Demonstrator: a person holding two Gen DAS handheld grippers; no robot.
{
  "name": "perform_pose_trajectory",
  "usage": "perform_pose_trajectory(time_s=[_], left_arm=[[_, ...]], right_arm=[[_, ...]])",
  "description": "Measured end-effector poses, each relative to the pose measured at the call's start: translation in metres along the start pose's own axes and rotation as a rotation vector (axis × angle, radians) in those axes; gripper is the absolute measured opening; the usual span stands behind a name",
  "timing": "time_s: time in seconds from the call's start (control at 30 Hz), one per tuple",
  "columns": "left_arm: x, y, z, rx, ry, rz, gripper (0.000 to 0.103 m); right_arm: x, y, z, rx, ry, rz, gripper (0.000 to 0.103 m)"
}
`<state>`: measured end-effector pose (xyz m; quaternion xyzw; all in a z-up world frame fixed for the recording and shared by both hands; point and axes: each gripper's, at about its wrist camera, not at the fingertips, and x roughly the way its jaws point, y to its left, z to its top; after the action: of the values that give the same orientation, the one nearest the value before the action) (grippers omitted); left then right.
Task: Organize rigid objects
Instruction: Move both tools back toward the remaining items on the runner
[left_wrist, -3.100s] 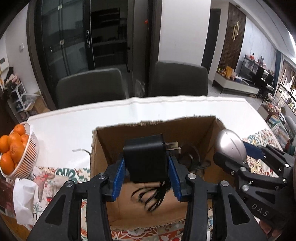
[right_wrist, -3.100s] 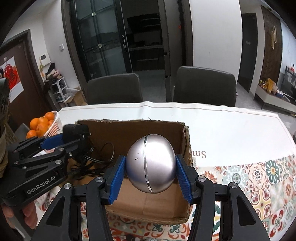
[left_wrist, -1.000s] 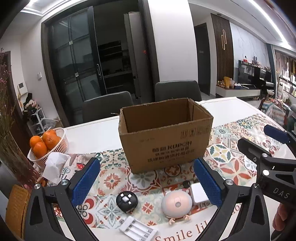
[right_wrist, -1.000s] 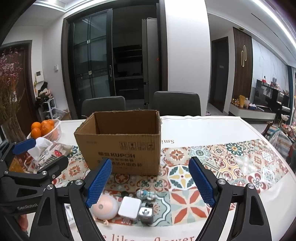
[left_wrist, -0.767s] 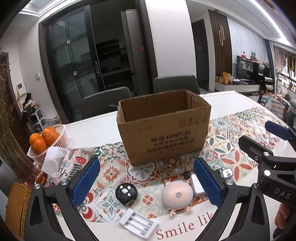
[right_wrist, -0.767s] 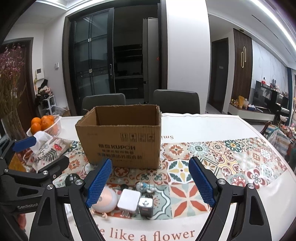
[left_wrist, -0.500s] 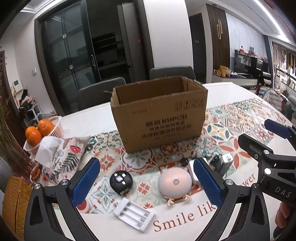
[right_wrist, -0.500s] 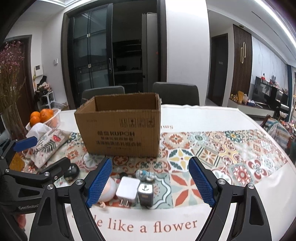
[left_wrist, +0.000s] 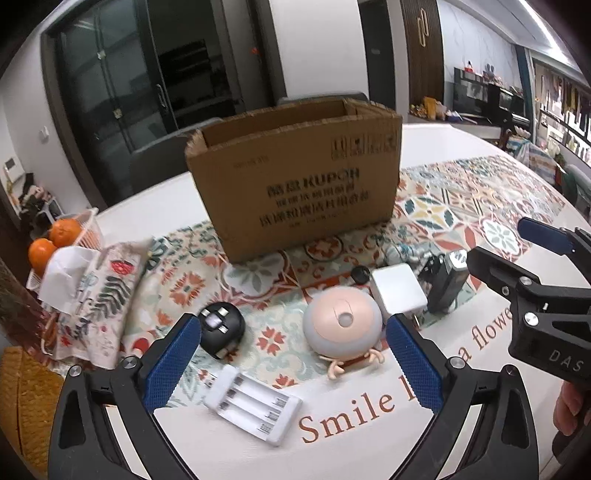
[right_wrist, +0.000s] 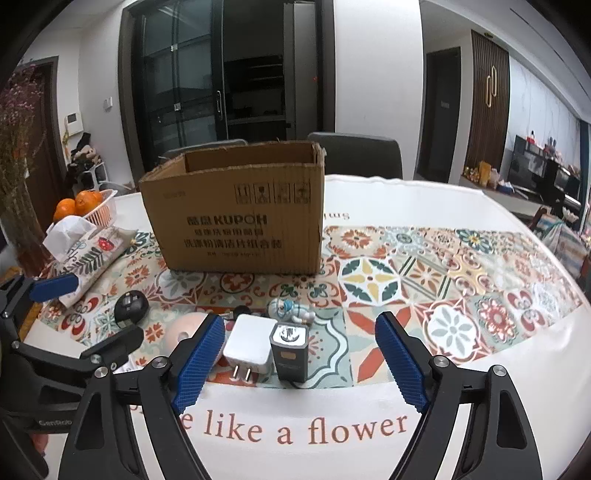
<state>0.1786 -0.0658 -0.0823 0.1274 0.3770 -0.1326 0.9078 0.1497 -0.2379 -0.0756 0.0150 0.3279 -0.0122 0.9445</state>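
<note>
Through the left wrist view, we are holding the left gripper (left_wrist: 293, 356) low over the counter (left_wrist: 369, 435) with its jaws spread wide and gripping nothing. The pink round gadget (left_wrist: 341, 325) is lying between the blue pads, nearer the right one; the black round gadget (left_wrist: 221, 328) is sitting just beside the left pad, and the white battery case (left_wrist: 253, 402) is lying below the gap. The cardboard box (left_wrist: 299, 192) is standing upright behind them. The right gripper (left_wrist: 543, 295) is reaching in from the right edge.

Through the right wrist view, we are hovering the right gripper (right_wrist: 301, 360), jaws likewise wide and empty, over the white charger (right_wrist: 245, 345) and the dark power block (right_wrist: 290, 350), which are lying side by side, possibly touching. This view alone is showing the small astronaut figure (right_wrist: 291, 310) clearly, and the charger's two prongs pointing toward us.
</note>
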Motion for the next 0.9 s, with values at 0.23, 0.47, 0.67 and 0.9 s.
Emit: perform_pose_trajectory(time_s=[0.23, 0.47, 0.67, 0.9], left_arm=[[0.025, -0.006, -0.004, 0.029, 0.073, -0.073, 0.098], [0.046, -0.014, -0.004, 0.084, 0.129, -0.11, 0.097], [0.064, -0.021, -0.003, 0.124, 0.182, -0.125, 0.094], [0.08, -0.024, 0.002, 0.133, 0.213, -0.157, 0.092]], right_arm=[[0.019, -0.004, -0.008, 0.03, 0.054, 0.019, 0.077], [0.037, -0.008, -0.016, 0.058, 0.107, 0.043, 0.069], [0.048, -0.011, -0.021, 0.085, 0.139, 0.061, 0.065], [0.056, -0.012, -0.021, 0.11, 0.151, 0.065, 0.06]])
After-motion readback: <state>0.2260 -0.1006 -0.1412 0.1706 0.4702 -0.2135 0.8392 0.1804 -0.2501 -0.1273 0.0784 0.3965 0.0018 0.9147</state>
